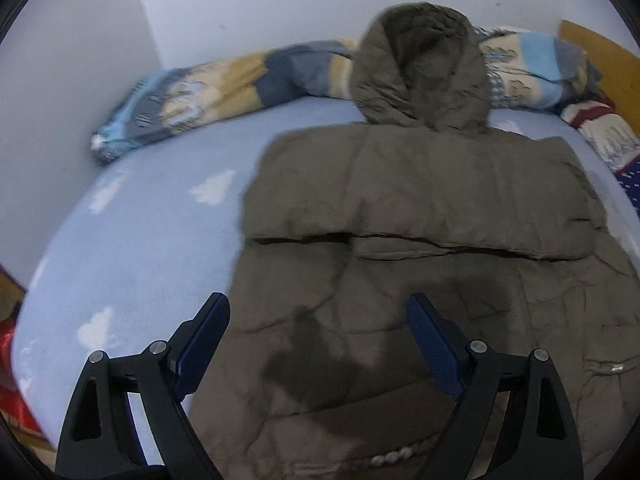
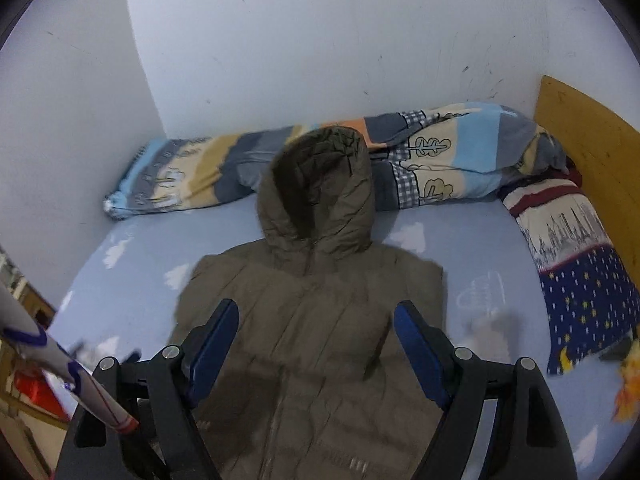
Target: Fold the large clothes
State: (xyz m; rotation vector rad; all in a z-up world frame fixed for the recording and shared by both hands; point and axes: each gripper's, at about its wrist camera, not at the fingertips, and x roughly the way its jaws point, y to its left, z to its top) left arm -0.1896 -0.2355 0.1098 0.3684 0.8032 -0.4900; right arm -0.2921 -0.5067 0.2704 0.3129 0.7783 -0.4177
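Olive-brown quilted hooded jacket [image 1: 420, 200] laid flat on a pale blue cloud-print bedsheet [image 1: 132, 248], hood [image 2: 316, 192] pointing away toward the rolled striped patterned blanket [image 2: 440, 160] by the wall. Both sleeves appear folded across the body. The jacket's long axis runs straight ahead of both claws, hem nearest. Left gripper [image 1: 318, 340], jaws spread wide and empty, hovers low over the lower body, seemingly closer to the fabric. Right gripper [image 2: 316, 344], likewise spread and empty, hangs higher above the midline. No legible brand, label or writing shows.
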